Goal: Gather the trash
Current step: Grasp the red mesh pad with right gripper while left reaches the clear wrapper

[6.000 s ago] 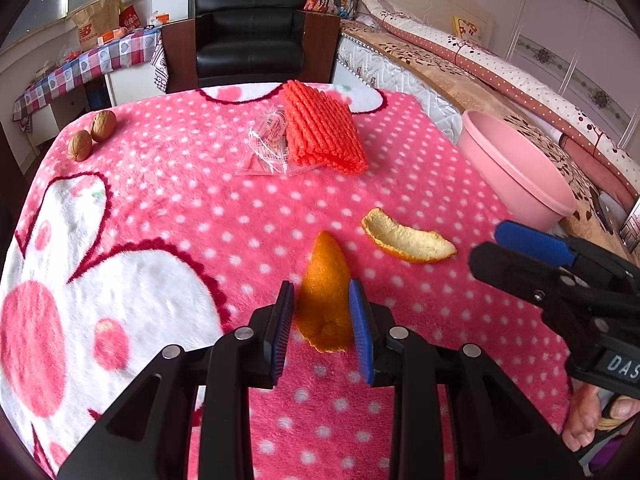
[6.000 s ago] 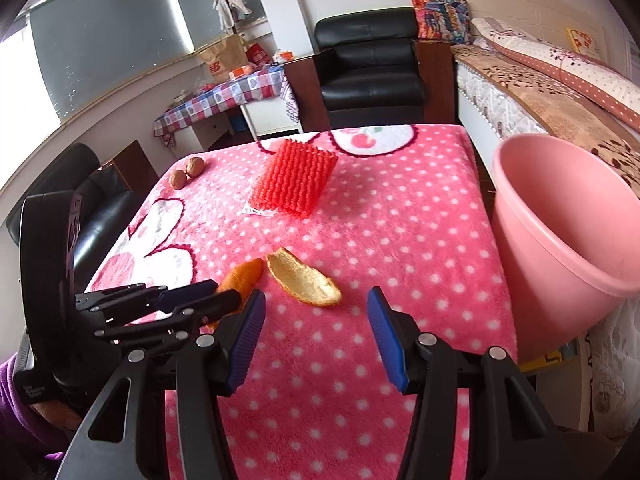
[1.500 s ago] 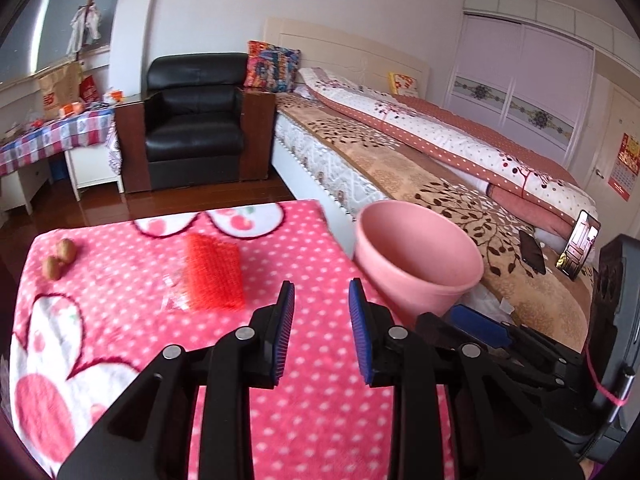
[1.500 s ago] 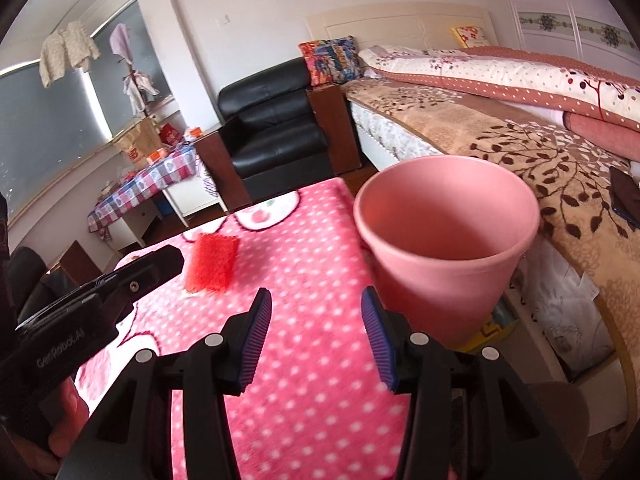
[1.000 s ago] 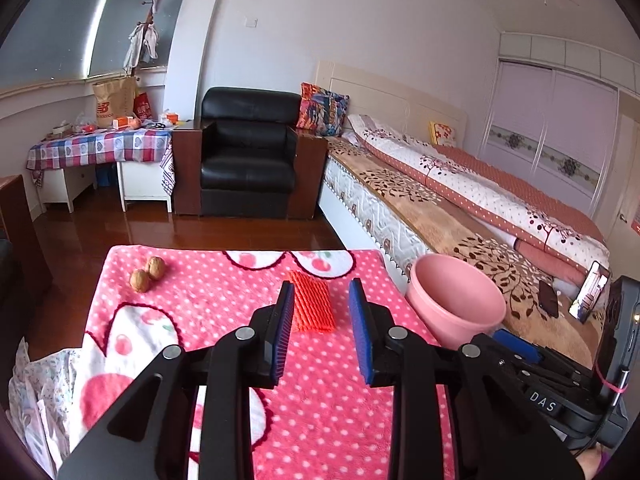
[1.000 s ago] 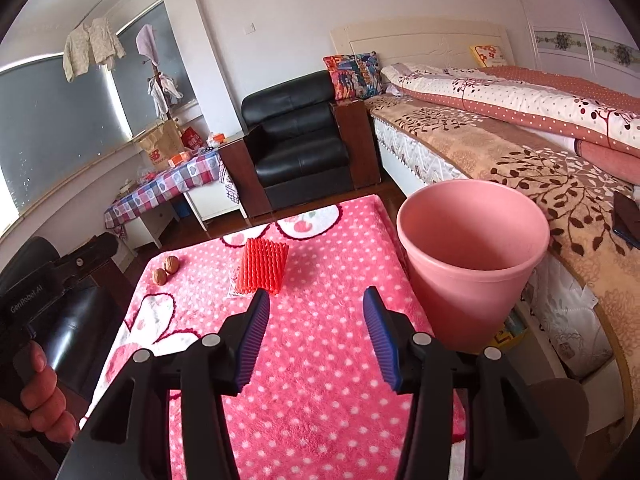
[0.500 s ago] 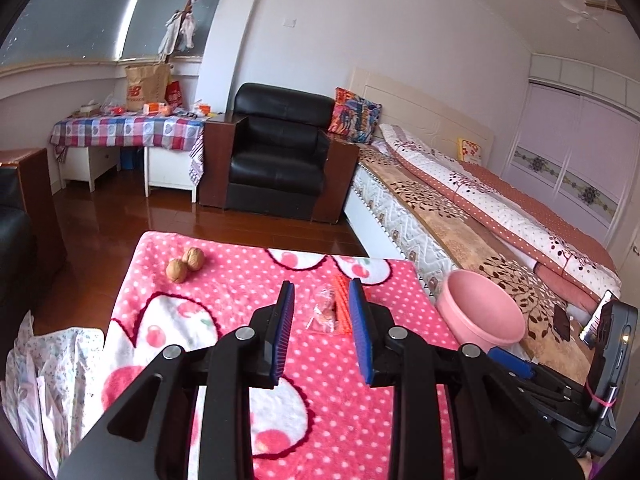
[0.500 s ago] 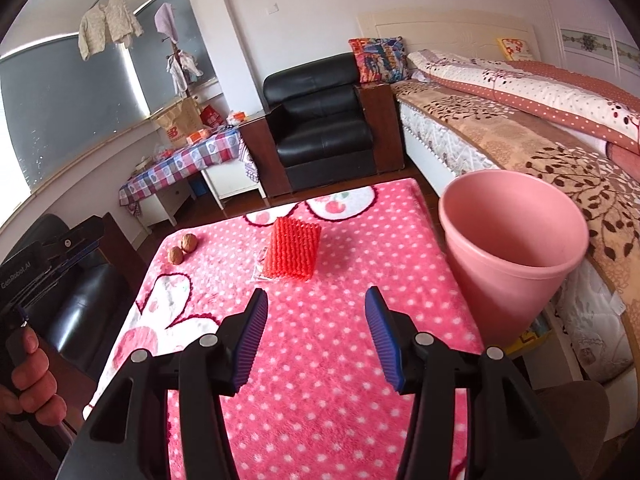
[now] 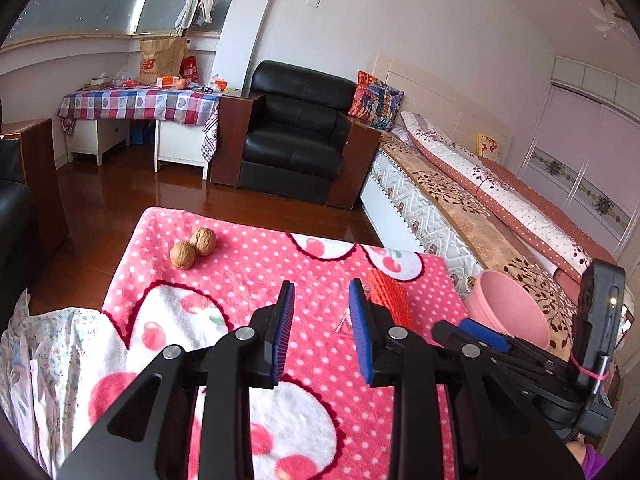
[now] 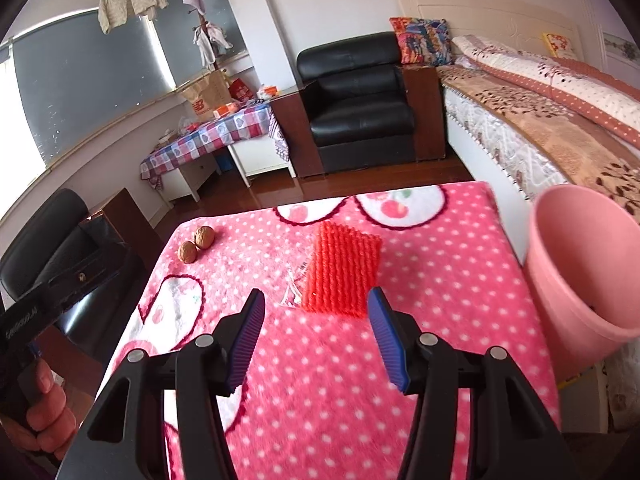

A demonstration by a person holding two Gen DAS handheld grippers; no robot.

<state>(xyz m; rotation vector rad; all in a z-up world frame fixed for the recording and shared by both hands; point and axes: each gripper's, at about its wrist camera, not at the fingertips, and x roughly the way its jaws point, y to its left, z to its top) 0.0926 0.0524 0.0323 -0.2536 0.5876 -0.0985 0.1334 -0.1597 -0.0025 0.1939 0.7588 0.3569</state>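
A red foam net sleeve lies on the pink polka-dot blanket, with a clear plastic wrapper at its left edge. Two walnuts sit near the blanket's far left corner. My right gripper hovers just short of the net sleeve, jaws opening, nothing between them. In the left wrist view my left gripper is open and empty above the blanket; the net sleeve shows behind its right finger and the walnuts lie further left. The pink bucket stands off the blanket's right edge.
A bed runs along the right beyond the bucket. A black armchair and a checked-cloth table stand behind the blanket. A dark cabinet is on the left. A person's hand grips the left tool.
Both grippers have swung left and down toward the blanket. The net sleeve now sits close in front of the right gripper, and the bucket has slid to the right edge.
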